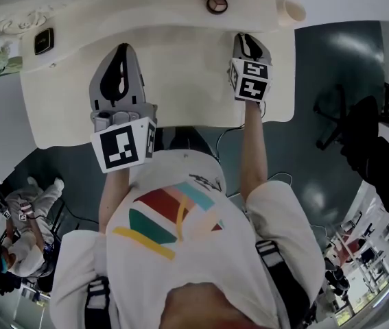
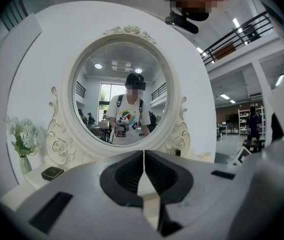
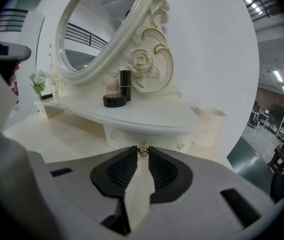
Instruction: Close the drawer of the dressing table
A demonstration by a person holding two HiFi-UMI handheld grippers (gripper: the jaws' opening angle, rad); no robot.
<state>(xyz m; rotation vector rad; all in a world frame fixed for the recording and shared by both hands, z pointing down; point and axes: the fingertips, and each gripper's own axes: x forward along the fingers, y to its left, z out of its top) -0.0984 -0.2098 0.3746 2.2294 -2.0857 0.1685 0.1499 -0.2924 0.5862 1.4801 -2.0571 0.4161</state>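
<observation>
Your right claw (image 3: 143, 154) is clenching on the small gold knob (image 3: 143, 149) of the drawer (image 3: 157, 139), with the tips pinching it from both sides. The drawer front is sitting just under the overhanging edge of the raised shelf (image 3: 147, 116). From here you cannot tell whether it is fully home.

Your left claw (image 2: 144, 156) is hovering over the broad lower surface of the table (image 1: 180, 81), well apart from the drawer. Its jaws are pressing together on nothing, and it is pointing at the oval mirror (image 2: 126, 94).

On the shelf above your right claw, a black lipstick tube (image 3: 125, 85) is standing upright. A round black compact (image 3: 114, 101) is lying just in front of it, and a pale pink jar (image 3: 112, 86) is sitting just beside the tube. All three are resting on the shelf top, above the drawer front and not in front of it. A cream cup (image 3: 209, 126) is standing near the shelf's right end.

Far to the left, white flowers in a vase (image 2: 24, 141) are standing near a small black box (image 2: 52, 173). A dark office chair (image 1: 345, 122) is standing on the floor, off the table's right edge.
</observation>
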